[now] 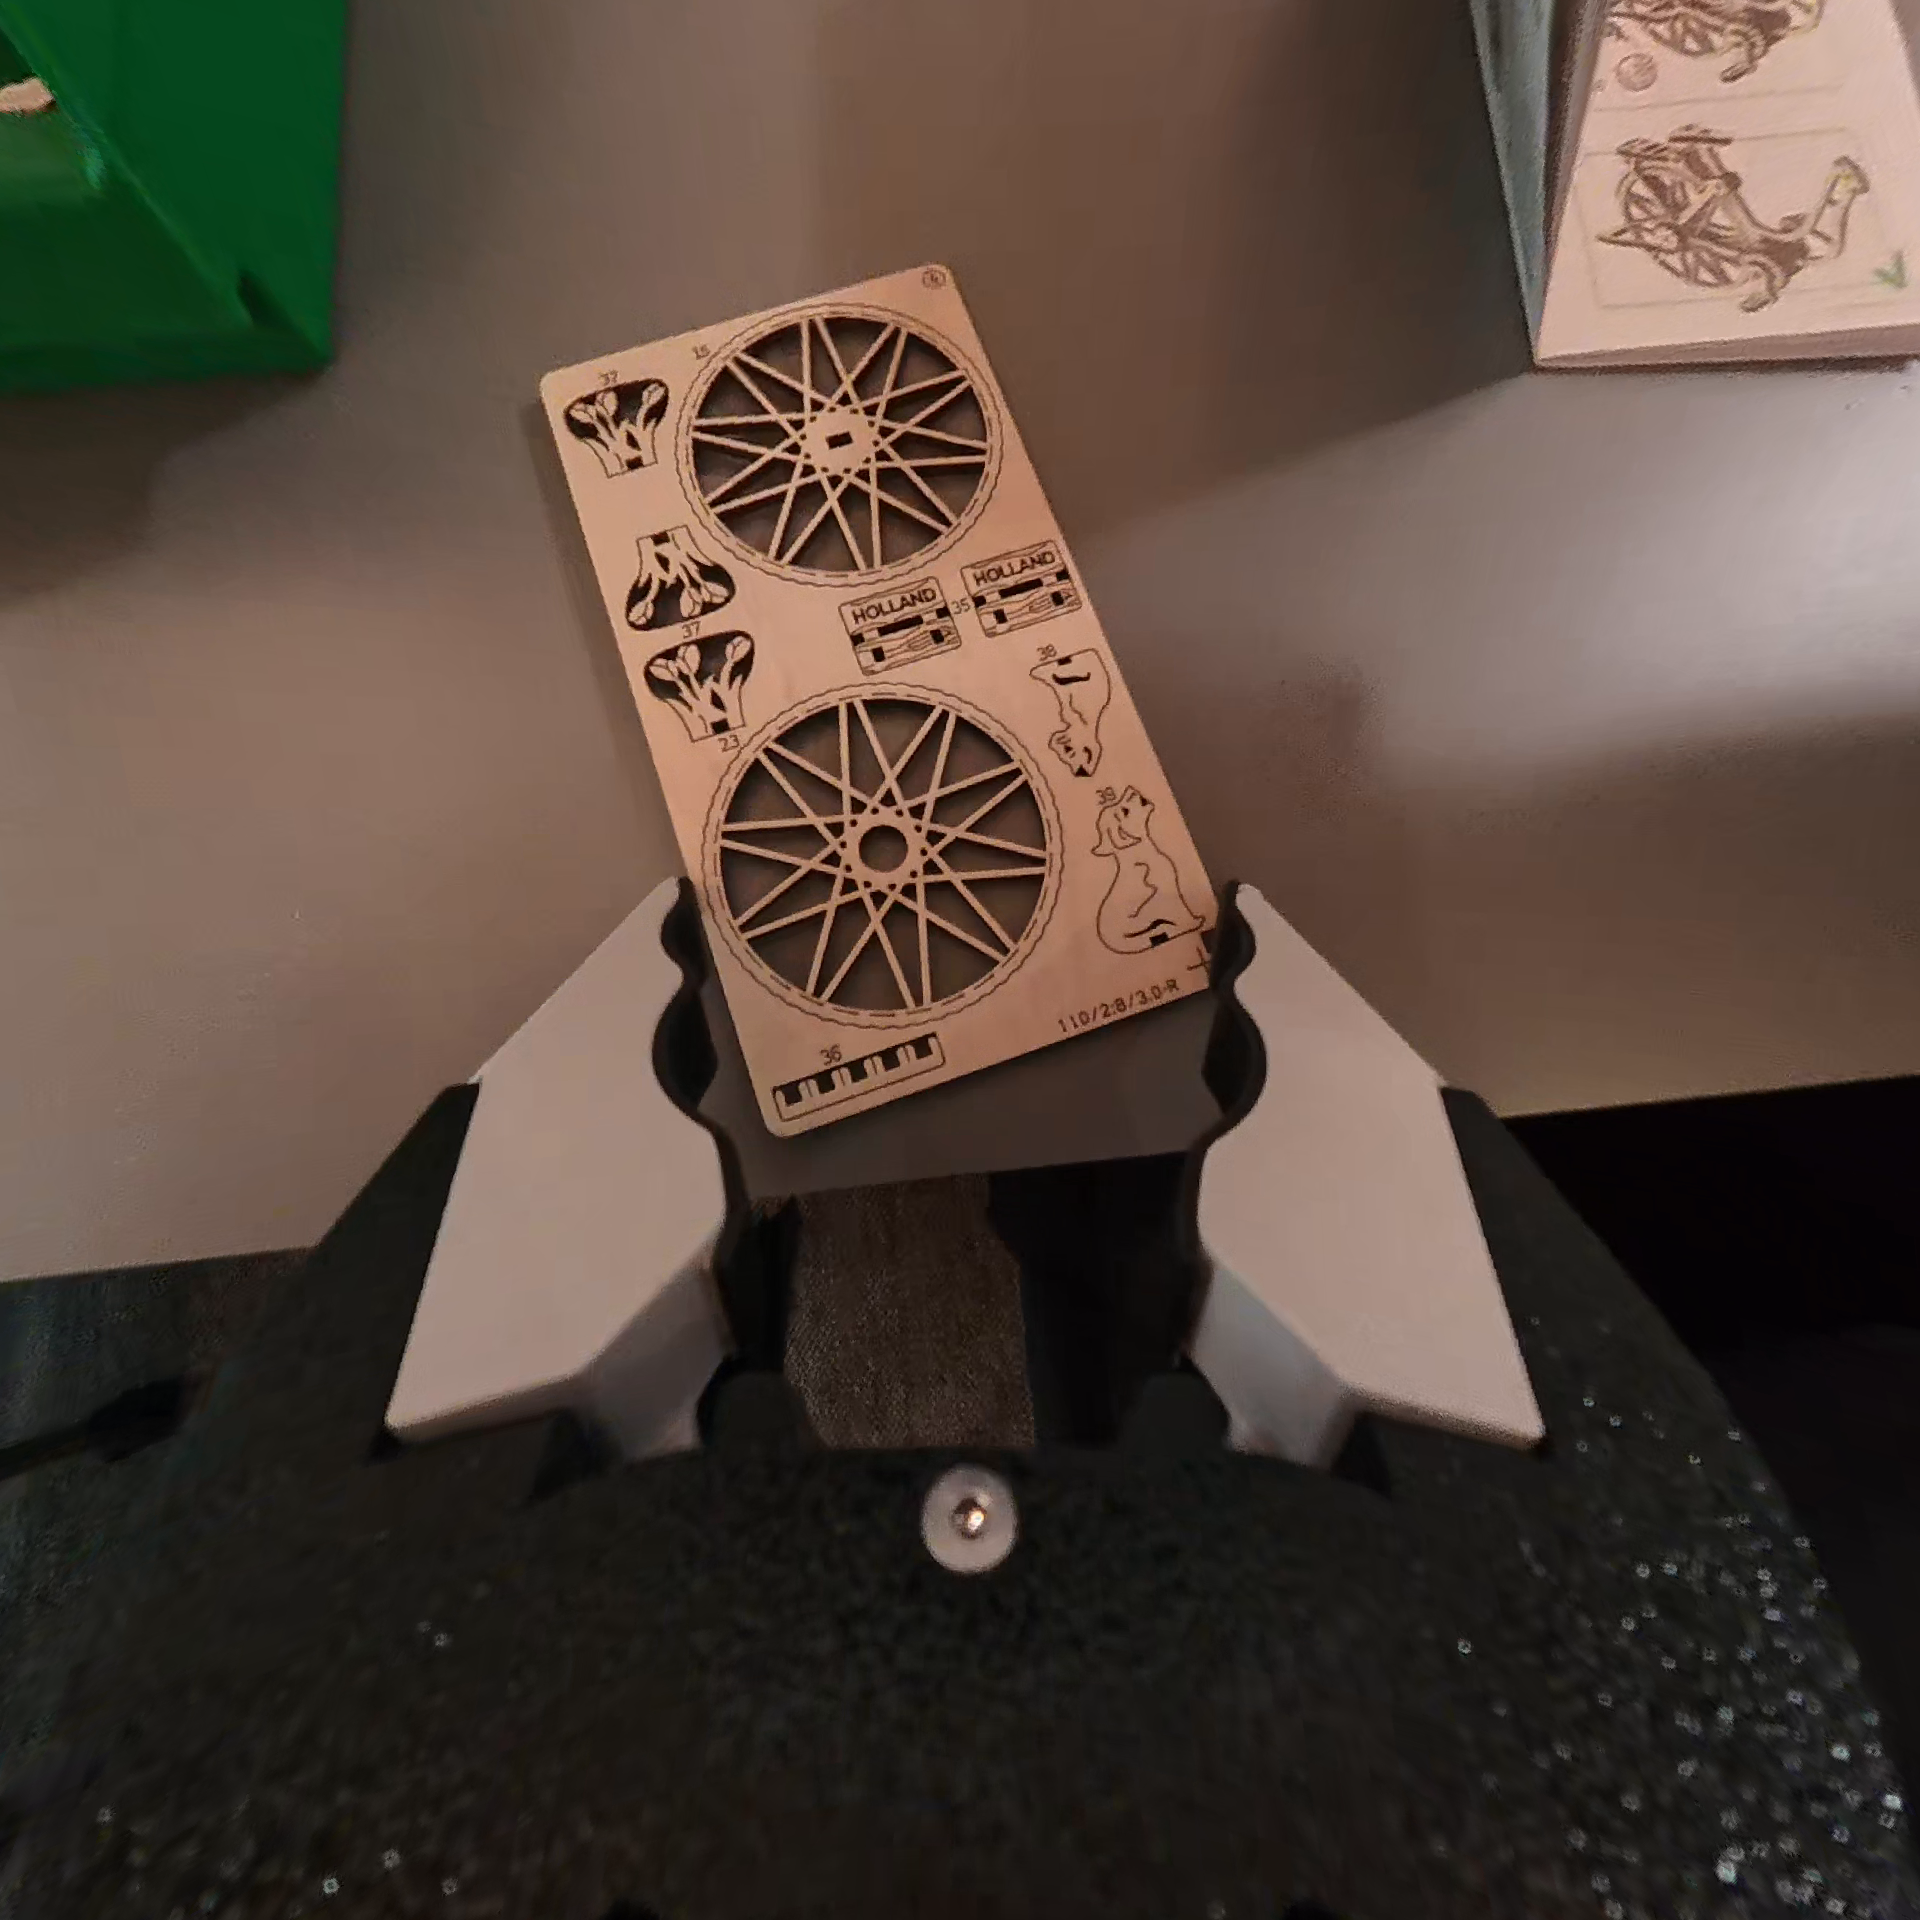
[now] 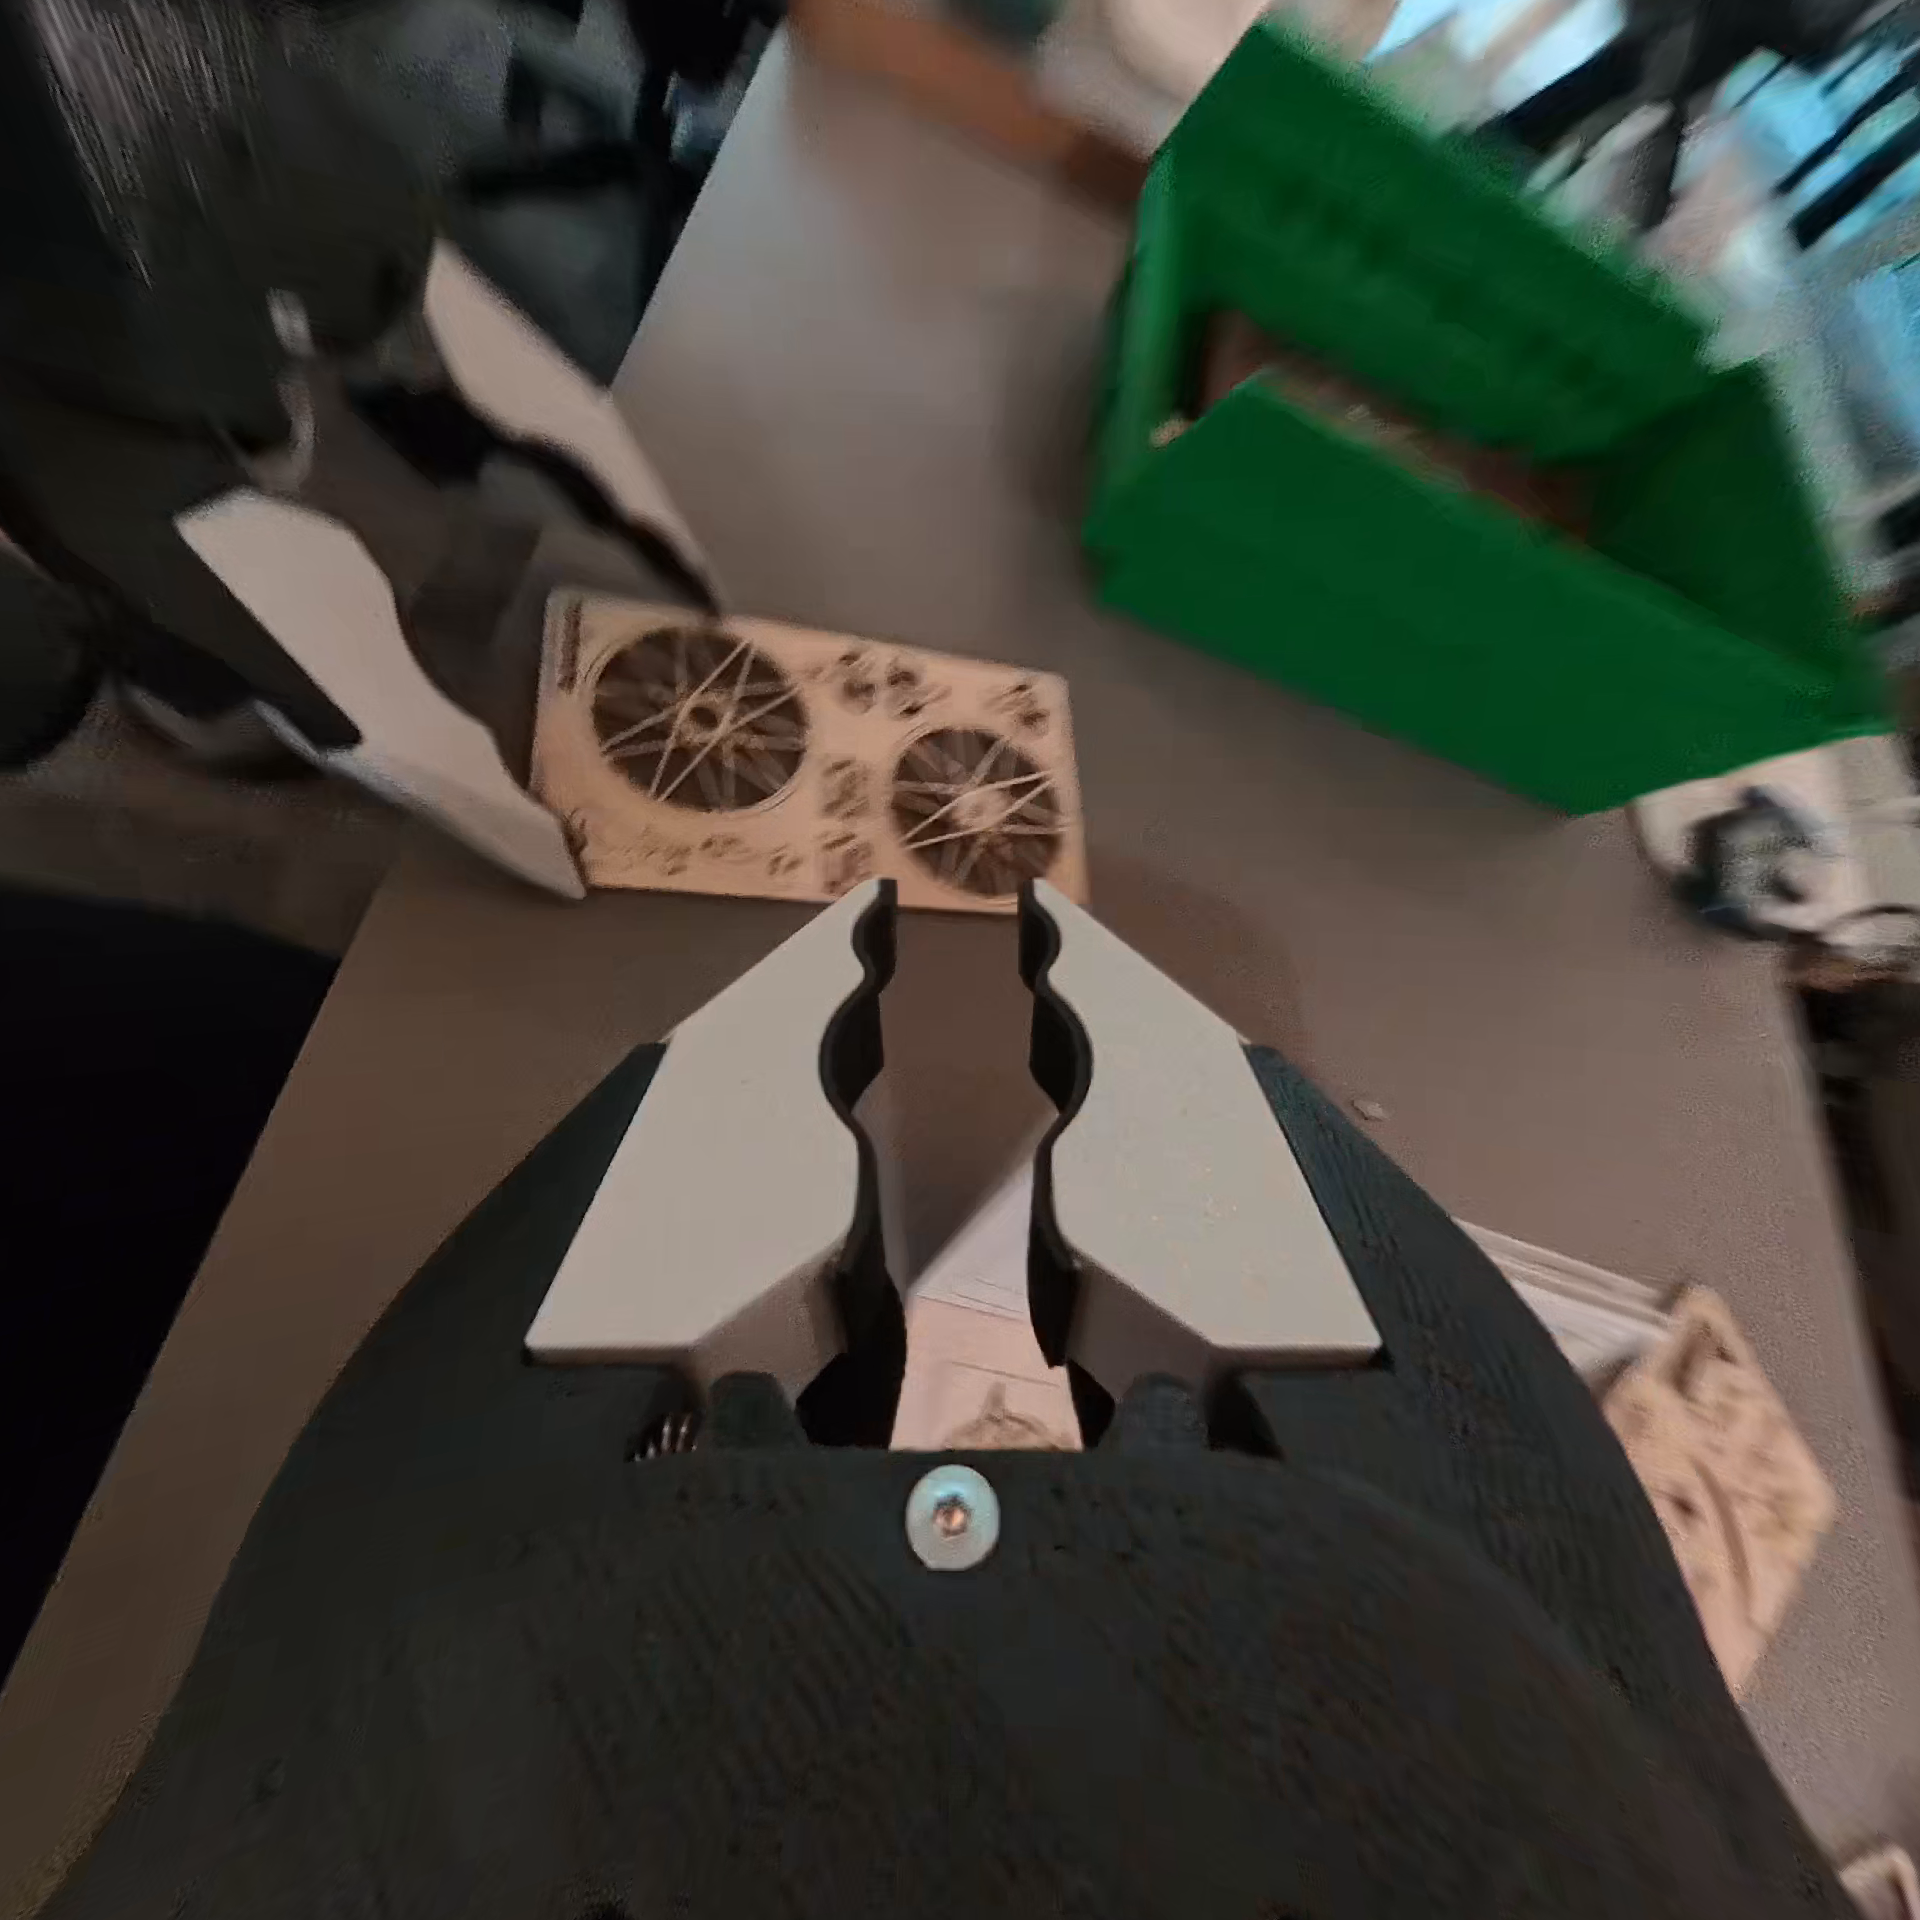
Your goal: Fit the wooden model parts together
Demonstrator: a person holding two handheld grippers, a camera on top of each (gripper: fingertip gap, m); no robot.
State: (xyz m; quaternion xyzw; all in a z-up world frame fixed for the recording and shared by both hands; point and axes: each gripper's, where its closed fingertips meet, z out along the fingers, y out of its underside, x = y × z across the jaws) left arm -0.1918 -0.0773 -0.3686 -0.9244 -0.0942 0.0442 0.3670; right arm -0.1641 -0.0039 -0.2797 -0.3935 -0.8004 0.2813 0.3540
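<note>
One wooden sheet (image 1: pixel 862 686) (two spoked wheels (image 1: pixel 881 847)) between two grippers.

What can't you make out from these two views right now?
- Green bin contents: right wrist view is motion-blurred; left wrist view crops the bin.
- Wooden sheet near corner: left gripper fingers overlap it, contact unclear.
- Booklet: cut by the frame edge.

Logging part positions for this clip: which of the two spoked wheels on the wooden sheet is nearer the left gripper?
The wheel with the round hub hole, beside the left gripper. The other wheel has a rectangular hub slot and sits at the wooden sheet's far end.
</note>
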